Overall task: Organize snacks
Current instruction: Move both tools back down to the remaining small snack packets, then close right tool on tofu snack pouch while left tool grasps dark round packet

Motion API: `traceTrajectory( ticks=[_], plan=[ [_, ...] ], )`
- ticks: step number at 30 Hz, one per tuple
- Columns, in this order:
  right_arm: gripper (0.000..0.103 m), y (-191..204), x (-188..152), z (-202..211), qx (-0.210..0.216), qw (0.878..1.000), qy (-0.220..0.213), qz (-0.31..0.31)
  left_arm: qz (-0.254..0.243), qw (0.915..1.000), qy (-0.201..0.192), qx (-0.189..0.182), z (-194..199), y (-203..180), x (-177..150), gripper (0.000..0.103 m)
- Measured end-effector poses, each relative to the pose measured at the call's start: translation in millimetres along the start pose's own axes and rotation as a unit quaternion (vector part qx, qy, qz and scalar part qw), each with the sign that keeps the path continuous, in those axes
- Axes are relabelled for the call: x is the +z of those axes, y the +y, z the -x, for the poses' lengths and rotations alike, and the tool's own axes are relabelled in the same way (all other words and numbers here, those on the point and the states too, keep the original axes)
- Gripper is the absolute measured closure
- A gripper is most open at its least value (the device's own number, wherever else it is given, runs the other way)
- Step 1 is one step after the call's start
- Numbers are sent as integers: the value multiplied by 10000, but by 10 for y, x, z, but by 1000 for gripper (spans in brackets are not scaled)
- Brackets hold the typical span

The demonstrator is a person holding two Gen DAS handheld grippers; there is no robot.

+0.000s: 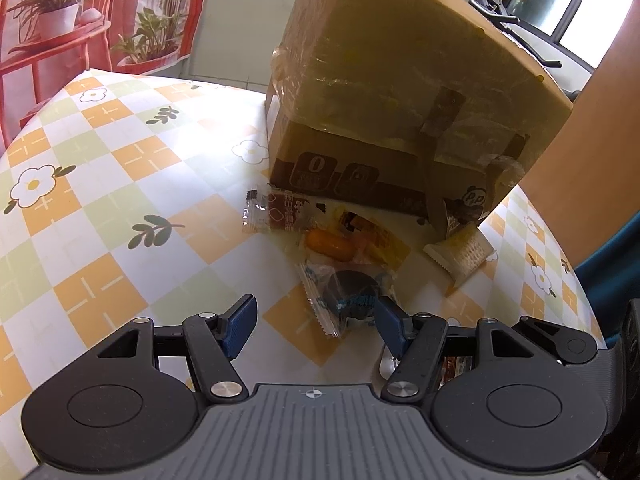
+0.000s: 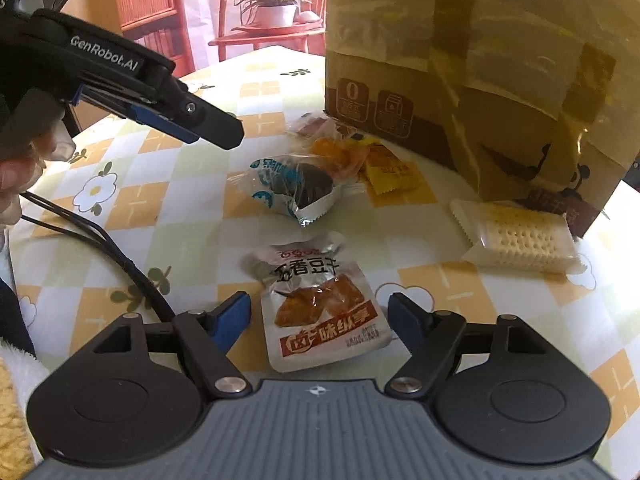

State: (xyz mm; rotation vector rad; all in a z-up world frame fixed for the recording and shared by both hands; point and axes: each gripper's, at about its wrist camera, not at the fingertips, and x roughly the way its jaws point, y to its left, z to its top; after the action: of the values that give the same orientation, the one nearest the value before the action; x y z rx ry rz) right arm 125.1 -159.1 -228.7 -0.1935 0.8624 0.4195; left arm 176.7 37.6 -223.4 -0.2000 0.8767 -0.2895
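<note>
1. Left hand-held gripper: jaws spread, nothing between them. It hangs low over the tabletop, pitched down and forward, with its right fingertip touching or just beside the wrapper of the dark round cake packet; I cannot tell which.
2. Right hand-held gripper: jaws spread wide, holding nothing. It sits low and nearly level, and the fingers straddle the dried tofu packet, which lies flat on the tabletop without contact on either side.
3. Cardboard box: taped, standing at the back of the tabletop. The snacks lie loose in front of it.
4. Cracker packet: just beside the box's front corner, well apart from both tools.
5. Small wrappers: an orange sweet, a yellow sachet and a red-brown sachet are heaped close against the box, partly overlapping.
6. Step in hand, by judgement: the right tool is placed to take the dried tofu packet. Good practice is to lower until the pads meet the tabletop, close across the packet's narrow width near its middle, and lift straight up. A flat foil pouch may slide or buckle if pinched high.
7. The left tool should hold off until the right clears, as the two stand close.
</note>
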Motion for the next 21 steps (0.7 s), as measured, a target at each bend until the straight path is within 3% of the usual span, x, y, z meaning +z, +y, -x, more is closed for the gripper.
traceTrajectory(
  ticks=[9, 17, 21],
  plan=[
    [33, -40, 62, -29, -56, 9999, -125, -63, 35, 10000, 35, -6, -3, -3, -12, 35],
    [23, -49, 107, -111, -4, 9997, -240, 11, 36, 10000, 67, 0, -5, -12, -32, 35],
    [23, -60, 121, -142, 49, 9995, -305, 53, 90, 9999, 75, 16, -6, 3, -40, 35]
  ],
)
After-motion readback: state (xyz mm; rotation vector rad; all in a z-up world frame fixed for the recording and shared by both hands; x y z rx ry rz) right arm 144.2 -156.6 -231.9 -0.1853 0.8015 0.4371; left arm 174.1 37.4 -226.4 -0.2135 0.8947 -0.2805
